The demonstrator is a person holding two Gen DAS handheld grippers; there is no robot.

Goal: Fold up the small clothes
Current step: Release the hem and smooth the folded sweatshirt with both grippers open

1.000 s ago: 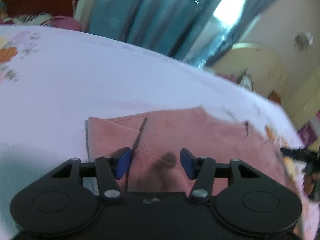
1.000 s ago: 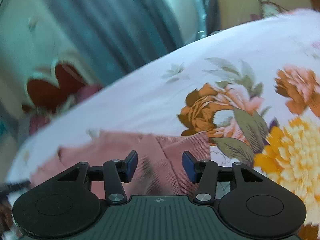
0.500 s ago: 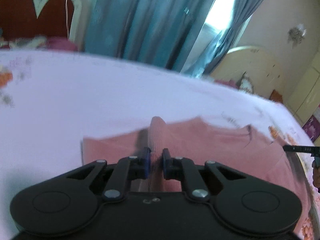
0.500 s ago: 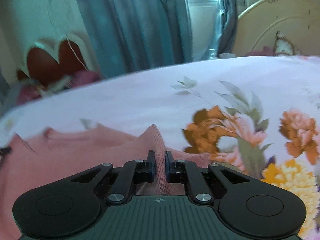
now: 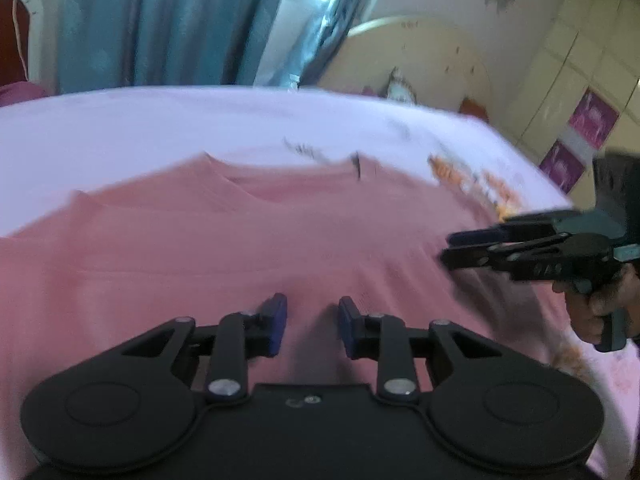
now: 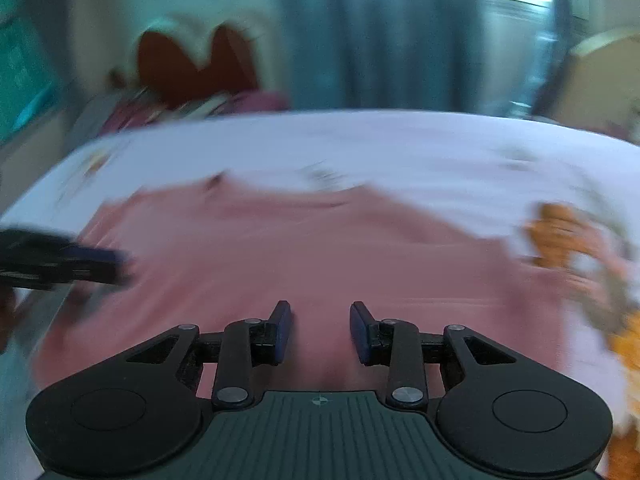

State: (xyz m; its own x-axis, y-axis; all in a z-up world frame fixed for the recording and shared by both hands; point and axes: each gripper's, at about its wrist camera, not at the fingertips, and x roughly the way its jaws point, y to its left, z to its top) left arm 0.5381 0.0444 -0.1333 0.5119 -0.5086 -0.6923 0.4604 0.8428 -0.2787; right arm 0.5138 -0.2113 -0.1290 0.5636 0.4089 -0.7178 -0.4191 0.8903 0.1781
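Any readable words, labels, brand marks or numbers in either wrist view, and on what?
None can be read.
Purple wall posters: pale figures, no legible text.
Left gripper body: a small mark, too small to read.
Right gripper body: only a crosshair symbol.
Pink garment: no print visible.

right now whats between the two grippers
Only pink cloth: in the left wrist view it runs unbroken from the left gripper to the right gripper. Both grippers' jaws are opening, pinching nothing.
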